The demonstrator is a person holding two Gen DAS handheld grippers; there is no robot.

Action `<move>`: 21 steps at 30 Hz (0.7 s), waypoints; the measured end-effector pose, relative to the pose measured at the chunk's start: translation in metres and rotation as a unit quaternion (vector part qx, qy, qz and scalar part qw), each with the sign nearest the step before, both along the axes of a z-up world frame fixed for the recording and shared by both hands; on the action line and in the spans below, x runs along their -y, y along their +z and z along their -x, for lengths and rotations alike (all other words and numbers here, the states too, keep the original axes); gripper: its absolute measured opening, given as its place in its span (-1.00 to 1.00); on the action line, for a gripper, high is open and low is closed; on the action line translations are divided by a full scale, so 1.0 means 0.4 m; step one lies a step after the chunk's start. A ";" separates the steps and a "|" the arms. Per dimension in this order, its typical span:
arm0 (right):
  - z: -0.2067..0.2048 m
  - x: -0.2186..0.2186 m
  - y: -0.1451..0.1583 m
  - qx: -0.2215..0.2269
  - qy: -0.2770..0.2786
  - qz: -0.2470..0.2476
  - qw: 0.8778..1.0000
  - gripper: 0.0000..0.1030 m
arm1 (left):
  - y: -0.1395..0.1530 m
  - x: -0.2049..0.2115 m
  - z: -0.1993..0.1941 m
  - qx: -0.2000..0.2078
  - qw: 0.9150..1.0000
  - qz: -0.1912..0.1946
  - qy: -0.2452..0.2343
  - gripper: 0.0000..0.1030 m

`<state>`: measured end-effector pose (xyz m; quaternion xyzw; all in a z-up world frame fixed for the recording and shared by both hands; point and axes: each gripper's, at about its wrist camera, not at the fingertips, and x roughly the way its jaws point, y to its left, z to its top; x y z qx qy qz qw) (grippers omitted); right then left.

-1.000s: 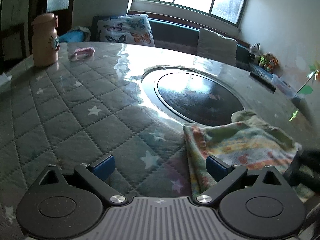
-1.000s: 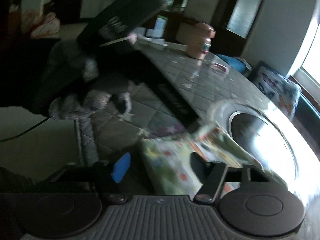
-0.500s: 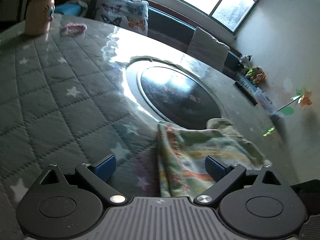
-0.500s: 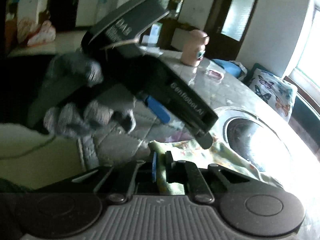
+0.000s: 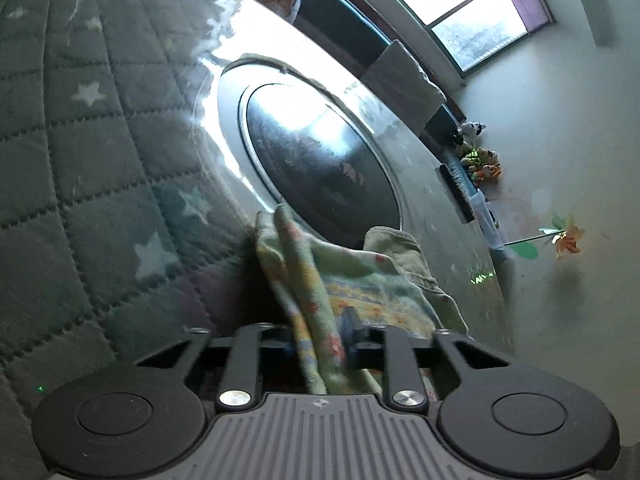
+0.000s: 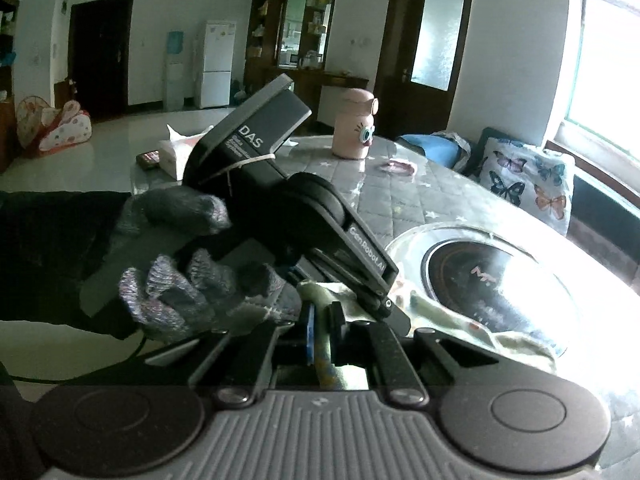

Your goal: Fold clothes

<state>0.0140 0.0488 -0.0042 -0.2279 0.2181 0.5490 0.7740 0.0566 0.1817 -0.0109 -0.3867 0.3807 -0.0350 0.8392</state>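
A floral, pale green cloth [image 5: 360, 280] lies crumpled on the quilted table cover [image 5: 100, 140], beside the round dark inset. My left gripper [image 5: 322, 340] is closing its jaws, and a raised fold of the cloth's near edge is pinched between its blue pads. My right gripper [image 6: 320, 332] is shut on a thin strip of the same cloth [image 6: 440, 308]. In the right wrist view the left gripper [image 6: 384, 304], held by a grey-gloved hand [image 6: 192, 280], sits just above and beyond my right fingertips, very close to them.
A round glossy black inset [image 5: 320, 164] fills the table's middle beyond the cloth. A pink bottle [image 6: 356, 128], a pink hair band [image 6: 398, 168] and a tissue box [image 6: 176, 152] stand at the far side. A butterfly cushion [image 6: 528, 184] lies on the bench behind.
Both grippers went from open to shut on the cloth's near edge, the right one first. The left gripper rolled and came in closer, and the cloth's edge now stands up in a fold.
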 end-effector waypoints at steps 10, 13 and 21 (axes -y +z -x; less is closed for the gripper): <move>-0.058 0.111 -0.017 -0.042 -0.074 -0.026 0.996 -0.72 | -0.002 -0.001 -0.005 0.003 1.000 -0.003 0.000 -0.77; -0.114 0.167 -0.039 -0.067 -0.139 -0.031 0.988 -0.67 | -0.005 -0.001 -0.004 0.003 1.000 -0.005 0.000 -0.77; -0.290 0.294 -0.119 -0.091 -0.297 -0.037 0.950 -0.63 | -0.002 0.005 -0.006 0.002 1.000 -0.015 -0.003 -0.77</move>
